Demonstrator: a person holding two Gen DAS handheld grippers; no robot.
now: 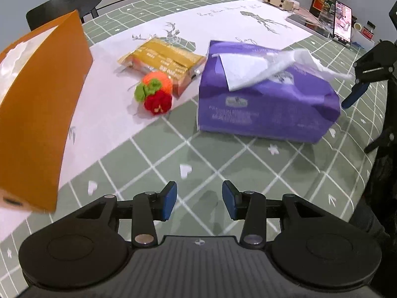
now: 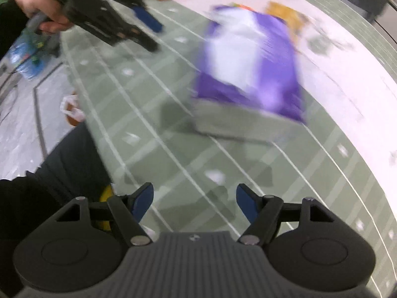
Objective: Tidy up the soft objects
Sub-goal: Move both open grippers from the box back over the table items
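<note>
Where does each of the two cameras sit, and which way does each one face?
Left wrist view: on the left tool, looking down and forward over the table at the purple tissue pack, knitted toy, yellow packet and orange box; the right tool shows at the right edge.
Right wrist view: on the right tool, blurred, facing the pack; a hand holding the left tool shows.
Shared: pack, box, tablecloth.

Black left gripper [image 1: 199,203] and right gripper [image 2: 194,202]: blue pads, silver pivot screws, ribbed grey bodies; dark sleeve [image 2: 62,164] at lower left.
</note>
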